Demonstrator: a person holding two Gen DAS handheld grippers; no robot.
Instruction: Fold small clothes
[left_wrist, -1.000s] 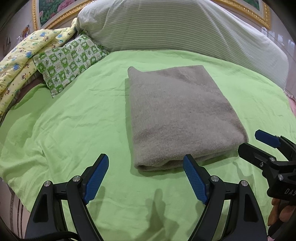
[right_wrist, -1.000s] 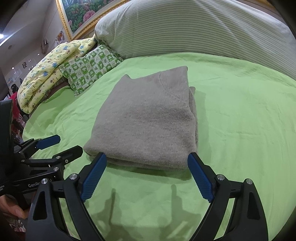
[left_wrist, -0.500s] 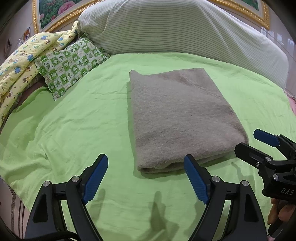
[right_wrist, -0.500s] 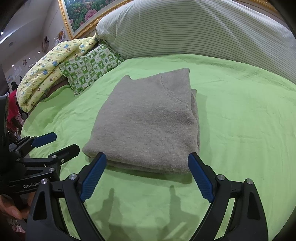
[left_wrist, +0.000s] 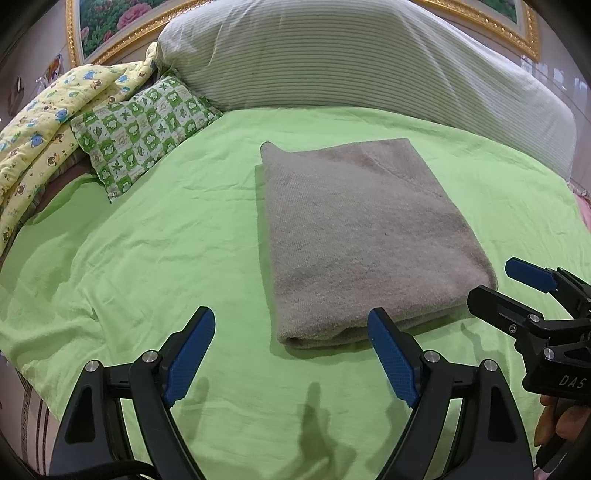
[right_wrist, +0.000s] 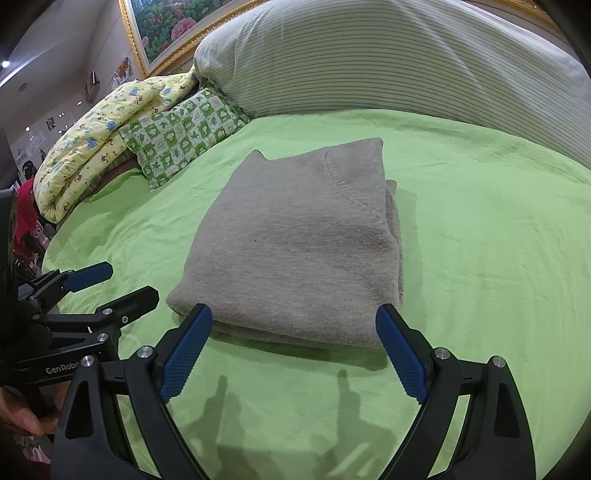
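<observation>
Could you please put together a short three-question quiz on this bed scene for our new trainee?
1. True or false: the grey garment lies folded on the green sheet.
2. Which is shut on cloth: A left gripper, B right gripper, C neither?
3. Fill in: the checked pillow lies beside the yellow ___.

Key: 1 true; 2 C, both open and empty; 3 quilt.

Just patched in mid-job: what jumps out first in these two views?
A grey folded garment lies flat in the middle of the green sheet. Both grippers hang open just short of its near edge, holding nothing: the left gripper and the right gripper. Behind it lie a big striped pillow and, at far left, a small green-checked pillow.
</observation>
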